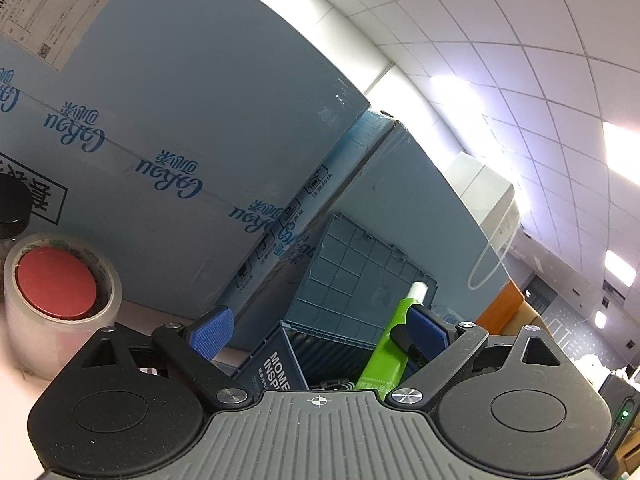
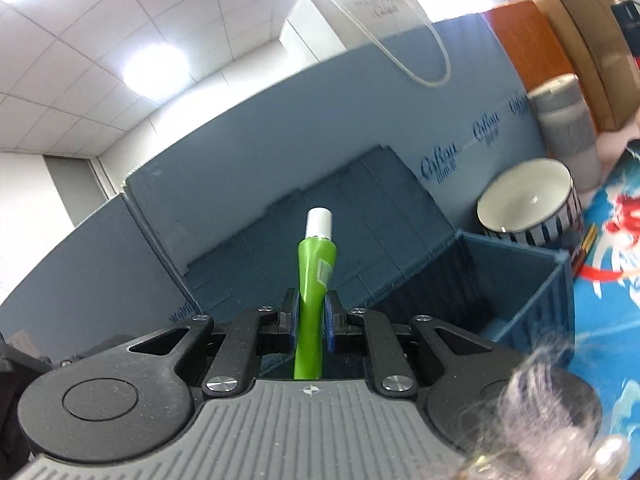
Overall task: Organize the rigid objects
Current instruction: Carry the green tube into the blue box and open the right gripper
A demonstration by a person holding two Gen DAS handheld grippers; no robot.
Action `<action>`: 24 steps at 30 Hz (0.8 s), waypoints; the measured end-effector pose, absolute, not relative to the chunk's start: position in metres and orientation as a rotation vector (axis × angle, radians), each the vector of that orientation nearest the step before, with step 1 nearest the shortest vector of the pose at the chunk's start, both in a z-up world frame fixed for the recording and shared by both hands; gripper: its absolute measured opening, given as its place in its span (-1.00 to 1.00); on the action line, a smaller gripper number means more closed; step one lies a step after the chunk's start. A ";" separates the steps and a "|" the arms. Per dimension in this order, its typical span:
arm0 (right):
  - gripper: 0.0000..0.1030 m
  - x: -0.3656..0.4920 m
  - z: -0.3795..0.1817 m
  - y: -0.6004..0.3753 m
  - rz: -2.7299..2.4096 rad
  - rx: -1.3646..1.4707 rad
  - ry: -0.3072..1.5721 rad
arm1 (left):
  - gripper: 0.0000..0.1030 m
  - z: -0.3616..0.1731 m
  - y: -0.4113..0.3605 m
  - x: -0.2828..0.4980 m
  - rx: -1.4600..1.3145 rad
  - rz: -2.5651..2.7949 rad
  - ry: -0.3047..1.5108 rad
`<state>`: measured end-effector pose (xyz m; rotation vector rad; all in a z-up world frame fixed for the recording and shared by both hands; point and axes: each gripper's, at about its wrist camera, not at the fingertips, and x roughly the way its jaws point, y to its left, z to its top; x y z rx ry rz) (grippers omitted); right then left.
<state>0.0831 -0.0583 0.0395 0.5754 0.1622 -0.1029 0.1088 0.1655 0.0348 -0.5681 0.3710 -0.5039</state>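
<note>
While the left gripper (image 1: 320,332) waits with its blue-padded jaws spread wide and nothing between them, its camera looks past them at a dark blue plastic storage bin (image 1: 280,360) at about six o'clock, its ribbed hinged lid (image 1: 360,272) leaning back against stacked pale blue cardboard cartons (image 1: 180,120). A green squeeze tube with a white cap (image 1: 390,344) rises over the bin toward one o'clock, crossing in front of the right-hand pad. At nine o'clock a roll of clear packing tape (image 1: 60,300) lies with a red disc in its core.

From the right wrist, the right gripper (image 2: 311,322) is clamped on the tube (image 2: 314,272) below its shoulder, cap pointing to twelve o'clock. The bin's open cavity (image 2: 500,292) lies at three o'clock, and a striped white ceramic bowl (image 2: 528,204) and grey flask (image 2: 568,128) sit beyond at two o'clock. Something pale and fuzzy at five o'clock is too blurred to name.

To do this step well, I would carry the tube over the cavity, lower it clear of the near wall and lid, and release only once it is well inside.
</note>
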 end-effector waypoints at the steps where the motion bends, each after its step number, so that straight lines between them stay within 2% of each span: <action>1: -0.77 0.082 0.040 -0.058 -0.109 0.571 0.157 | 0.85 0.035 0.165 0.109 -0.567 -0.503 0.372; 10: -0.78 0.088 0.022 -0.065 -0.131 0.612 0.233 | 0.85 0.033 0.164 0.110 -0.563 -0.505 0.380; 18: -0.77 0.077 0.035 -0.063 -0.117 0.542 0.318 | 0.85 0.031 0.159 0.113 -0.546 -0.512 0.402; 24: -0.64 0.083 0.038 -0.068 -0.162 0.460 0.374 | 0.85 0.030 0.154 0.114 -0.533 -0.523 0.414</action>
